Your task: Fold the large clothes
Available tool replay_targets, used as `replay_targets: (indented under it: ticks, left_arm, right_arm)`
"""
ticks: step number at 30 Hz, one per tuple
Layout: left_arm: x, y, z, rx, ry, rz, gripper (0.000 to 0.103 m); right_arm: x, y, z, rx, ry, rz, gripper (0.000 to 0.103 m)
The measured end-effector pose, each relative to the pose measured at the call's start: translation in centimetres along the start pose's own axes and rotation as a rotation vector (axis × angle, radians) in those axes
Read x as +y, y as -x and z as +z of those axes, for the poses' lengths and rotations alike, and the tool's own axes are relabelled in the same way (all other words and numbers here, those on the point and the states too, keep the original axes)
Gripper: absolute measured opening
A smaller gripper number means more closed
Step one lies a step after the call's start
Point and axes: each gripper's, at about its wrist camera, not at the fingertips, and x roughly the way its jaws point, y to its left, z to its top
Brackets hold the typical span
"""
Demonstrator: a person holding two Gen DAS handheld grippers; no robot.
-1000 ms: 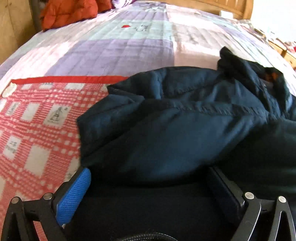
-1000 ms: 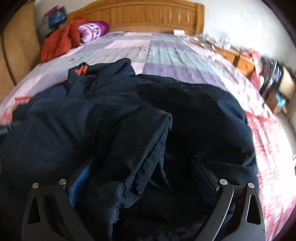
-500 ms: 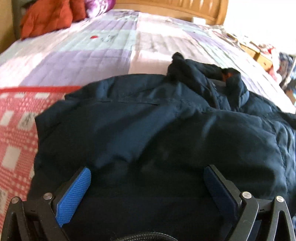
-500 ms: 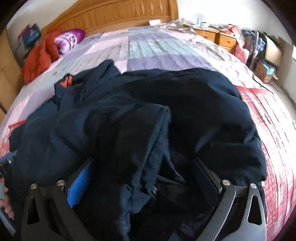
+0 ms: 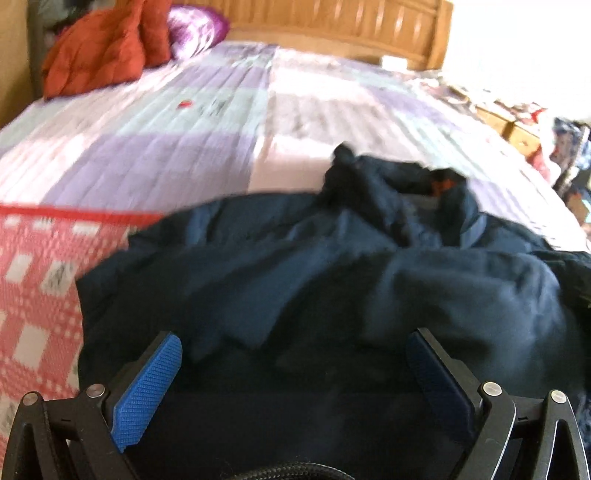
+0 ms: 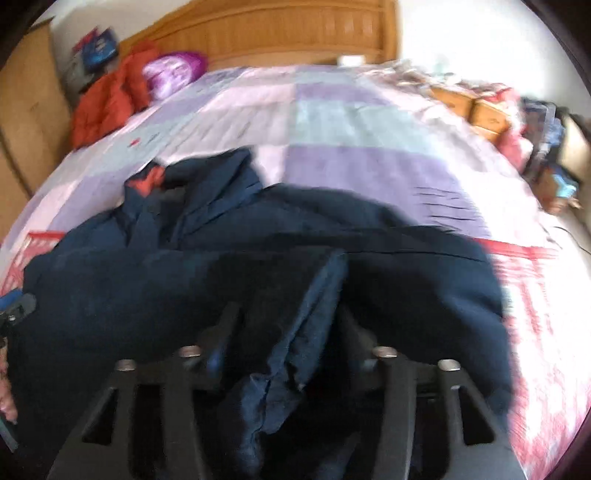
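Observation:
A large dark navy jacket (image 5: 332, 280) lies crumpled on the bed, its collar with an orange lining (image 5: 441, 184) at the far end. My left gripper (image 5: 295, 343) is open, its blue pads wide apart over the jacket's near edge, holding nothing. My right gripper (image 6: 288, 321) has its fingers drawn close together on a raised fold of the jacket (image 6: 303, 332). The jacket fills the middle of the right wrist view (image 6: 184, 280). The left gripper's tip (image 6: 18, 306) shows at the left edge there.
The bed has a purple and pink quilt (image 5: 184, 122) and a red checked blanket (image 5: 33, 273) under the jacket. Orange clothing (image 5: 99, 48) and a purple pillow (image 5: 195, 33) lie by the wooden headboard (image 5: 332, 22). A cluttered nightstand (image 6: 484, 110) stands to the right.
My right gripper has closed from wide open onto the jacket fold. My left gripper stays open and has shifted slightly over the jacket's near edge.

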Motion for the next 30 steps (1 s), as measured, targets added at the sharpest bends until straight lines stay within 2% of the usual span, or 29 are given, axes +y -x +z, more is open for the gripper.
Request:
replay_targets:
  ticks: [1, 2, 3, 5, 8, 9, 11, 13, 14, 15, 17, 19, 21, 24, 27, 29, 30]
  left_arm:
    - [-0.3, 0.4, 0.3, -0.015, -0.017, -0.005, 0.1]
    - [-0.6, 0.7, 0.5, -0.033, -0.031, -0.011, 0.1]
    - [-1.1, 0.9, 0.9, -0.055, -0.042, -0.023, 0.1]
    - [-1.9, 0.3, 1.4, -0.065, -0.046, -0.024, 0.1]
    - [-2.3, -2.3, 1.9, -0.009, -0.027, 0.002, 0.1]
    - [-1.9, -3.6, 1.9, 0.024, -0.017, 0.028, 0.1]
    - [-0.1, -5.4, 1.7, 0.061, 0.013, 0.073, 0.101]
    - [2.2, -5.9, 1.4, 0.065, 0.047, 0.12, 0.101]
    - [3.5, -5.8, 1.2, 0.057, 0.056, 0.144, 0.101]
    - [4.9, -5.7, 1.0, 0.052, 0.065, 0.15, 0.102]
    - [6.2, -5.9, 0.6, 0.064, 0.04, 0.164, 0.102]
    - [7.1, -6.2, 0.1, 0.06, 0.031, 0.156, 0.102]
    - [7.5, -7.2, -0.2, 0.087, 0.069, 0.149, 0.103]
    - [7.0, -8.0, -0.3, 0.103, 0.049, 0.174, 0.103]
    - [7.1, -8.1, -0.2, 0.135, 0.04, 0.164, 0.103]
    - [6.4, -7.2, 0.3, 0.153, 0.026, 0.198, 0.103]
    - [5.8, -6.0, 0.5, 0.135, 0.015, 0.233, 0.101]
  right_arm:
    - [-0.1, 2.0, -0.5, -0.07, -0.001, -0.084, 0.07]
    - [0.0, 3.6, -0.9, -0.132, 0.0, -0.127, 0.075]
    - [0.7, 5.2, -1.2, -0.201, 0.005, -0.154, 0.075]
    - [3.8, 6.5, -1.4, -0.257, 0.066, -0.068, 0.075]
    - [10.6, 4.1, -1.2, -0.2, 0.247, 0.08, 0.075]
    - [12.1, 3.2, -1.3, -0.184, 0.288, 0.105, 0.075]
    - [13.9, 0.5, -1.5, -0.123, 0.361, 0.088, 0.075]
    - [12.0, -2.2, -1.2, -0.081, 0.334, 0.024, 0.075]
    - [9.6, -2.9, -0.9, -0.079, 0.275, -0.004, 0.075]
    - [7.1, -3.2, -0.5, -0.08, 0.208, 0.019, 0.073]
    - [4.2, -3.8, -0.4, -0.089, 0.196, -0.086, 0.073]
    - [2.6, -4.3, -0.5, -0.088, 0.18, -0.126, 0.074]
    - [0.9, -5.3, -0.9, -0.055, 0.111, -0.068, 0.075]
    - [1.6, -6.1, -1.0, -0.046, 0.149, -0.08, 0.075]
    - [1.2, -6.7, -0.7, -0.032, 0.134, -0.053, 0.076]
    - [1.1, -6.7, -0.8, -0.016, 0.132, -0.046, 0.077]
    - [1.3, -6.1, -0.7, -0.007, 0.137, -0.049, 0.077]
